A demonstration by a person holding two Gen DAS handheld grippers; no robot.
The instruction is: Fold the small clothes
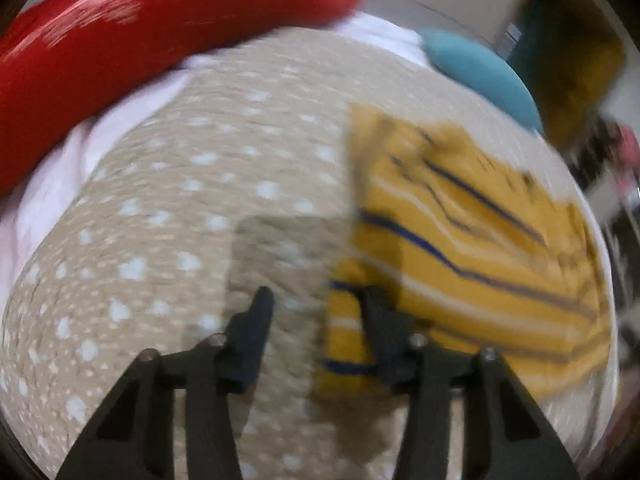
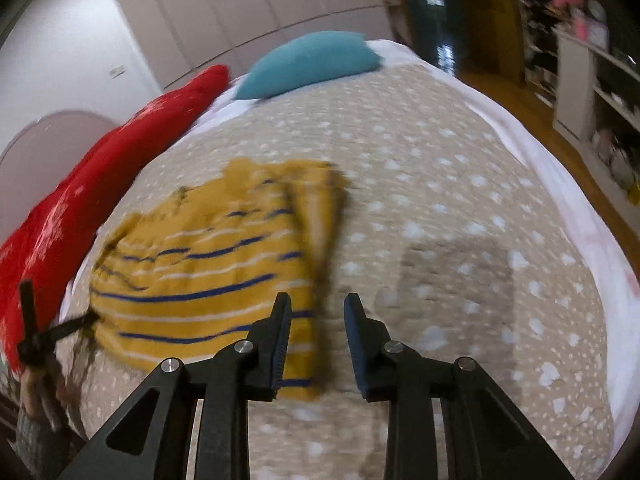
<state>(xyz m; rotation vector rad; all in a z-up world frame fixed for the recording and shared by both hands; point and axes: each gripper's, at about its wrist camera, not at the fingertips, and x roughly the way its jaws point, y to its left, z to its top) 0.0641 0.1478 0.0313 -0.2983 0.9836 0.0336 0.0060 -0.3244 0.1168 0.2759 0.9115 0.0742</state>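
While both views are blurring with motion, the bed (image 2: pixel 440 200) is filling most of each: a beige cover with white spots, a white sheet showing along its edges. A red pillow (image 2: pixel 120 152) and a teal pillow (image 2: pixel 308 62) are lying at the far end. The yellow garment (image 2: pixel 208 272) with blue and white stripes is lying flat on the cover, partly folded, one side doubled over.

Left tool (image 1: pixel 316 300): jaws standing apart, holding nothing, right finger hovering over the garment's near corner, left finger over bare cover. Right tool (image 2: pixel 316 304): jaws also apart, empty, left finger over the garment's right edge, right finger over cover. Contact with the cloth: cannot tell.

Right wrist view only: pale wardrobe doors behind the bed, wooden floor (image 2: pixel 532 120) and cluttered white shelves (image 2: pixel 580 88) on the right, plus the other tool's tip at the far left edge beside the garment. Left wrist view only: the garment's collar end close up, room mostly cropped out.
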